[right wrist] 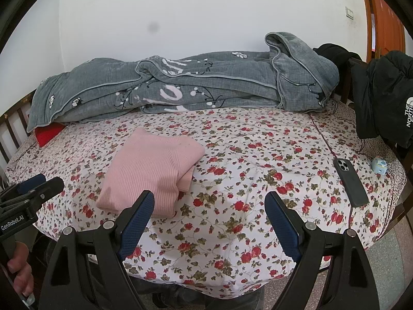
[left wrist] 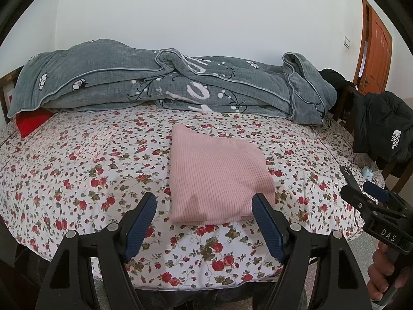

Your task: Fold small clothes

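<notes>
Plain white wall (left wrist: 193,13) at twelve o'clock; orange wooden door (left wrist: 375,49) at two; floral-sheeted bed (right wrist: 245,155) centre; speckled stone floor (right wrist: 387,266) at five.

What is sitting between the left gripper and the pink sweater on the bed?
Nothing visible. Only bare floral bedsheet lies between the open left gripper and the folded pink sweater. The phone lies far off to the right.

Found bare floral sheet (right wrist: 232,155) between pink sweater (right wrist: 152,165) and phone (right wrist: 351,183) (quilt (right wrist: 180,87) blocked the far side).
</notes>
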Motion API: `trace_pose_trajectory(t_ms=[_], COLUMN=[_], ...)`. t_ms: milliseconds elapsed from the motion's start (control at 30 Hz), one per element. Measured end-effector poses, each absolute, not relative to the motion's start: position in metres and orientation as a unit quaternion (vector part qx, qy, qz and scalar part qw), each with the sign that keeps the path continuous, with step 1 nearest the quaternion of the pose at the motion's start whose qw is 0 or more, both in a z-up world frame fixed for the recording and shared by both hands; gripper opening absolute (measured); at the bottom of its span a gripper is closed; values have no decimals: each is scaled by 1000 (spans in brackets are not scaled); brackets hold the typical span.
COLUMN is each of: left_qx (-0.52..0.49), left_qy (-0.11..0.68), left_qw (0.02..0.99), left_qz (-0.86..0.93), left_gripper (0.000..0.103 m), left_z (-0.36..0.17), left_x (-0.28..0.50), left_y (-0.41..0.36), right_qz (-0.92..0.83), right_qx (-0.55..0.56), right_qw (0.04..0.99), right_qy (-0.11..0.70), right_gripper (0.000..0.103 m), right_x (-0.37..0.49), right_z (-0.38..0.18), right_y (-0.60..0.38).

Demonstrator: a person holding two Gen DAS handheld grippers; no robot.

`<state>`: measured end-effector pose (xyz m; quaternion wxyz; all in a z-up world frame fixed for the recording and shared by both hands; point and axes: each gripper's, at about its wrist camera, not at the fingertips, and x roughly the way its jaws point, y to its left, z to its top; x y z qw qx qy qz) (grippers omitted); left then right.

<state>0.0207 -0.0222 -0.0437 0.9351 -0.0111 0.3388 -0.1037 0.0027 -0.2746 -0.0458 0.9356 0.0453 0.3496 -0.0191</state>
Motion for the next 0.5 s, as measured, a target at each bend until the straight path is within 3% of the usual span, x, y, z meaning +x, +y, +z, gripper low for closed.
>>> trace_pose_trajectory(t_ms=[500], left_qx=[-13], left_qy=[338], left_qw=[935], left_qz=[-104], left_gripper=[75], left_z=[-43], left_x=[19], left_y=[-24], right_qz=[-19], right_qx=[45], right_qw=[936], right_qy=[349], right_gripper=[86], right_x=[2], right_z=[-45], right_y=[-274])
